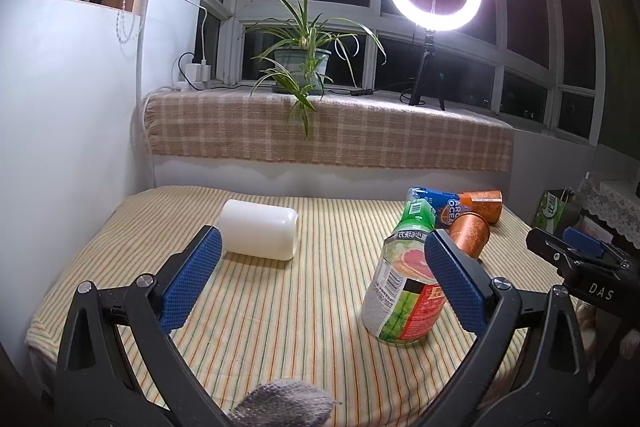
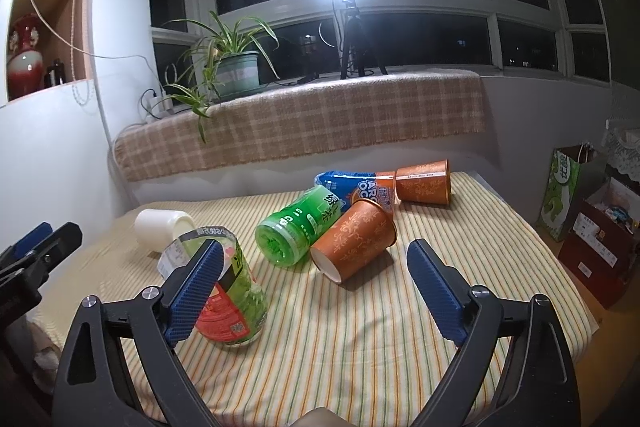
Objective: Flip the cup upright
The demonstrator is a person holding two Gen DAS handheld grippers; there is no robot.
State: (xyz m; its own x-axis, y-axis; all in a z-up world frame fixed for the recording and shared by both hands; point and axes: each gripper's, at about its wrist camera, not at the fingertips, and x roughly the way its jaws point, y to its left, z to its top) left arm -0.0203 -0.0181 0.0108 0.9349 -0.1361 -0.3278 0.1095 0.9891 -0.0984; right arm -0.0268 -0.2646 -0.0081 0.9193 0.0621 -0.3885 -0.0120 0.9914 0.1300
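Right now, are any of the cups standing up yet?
Not really. The white cup, both orange cups, the green cup and the blue cup lie on their sides; the clear cup stands tilted. The left gripper and right gripper are open and hold nothing. All the flipping is left.

Left hand-held gripper (image 1: 322,273) and right hand-held gripper (image 2: 316,285) both gape wide (nothing held).

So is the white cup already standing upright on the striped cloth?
No, the white cup lies on its side on the striped cloth, just beyond the open left gripper.
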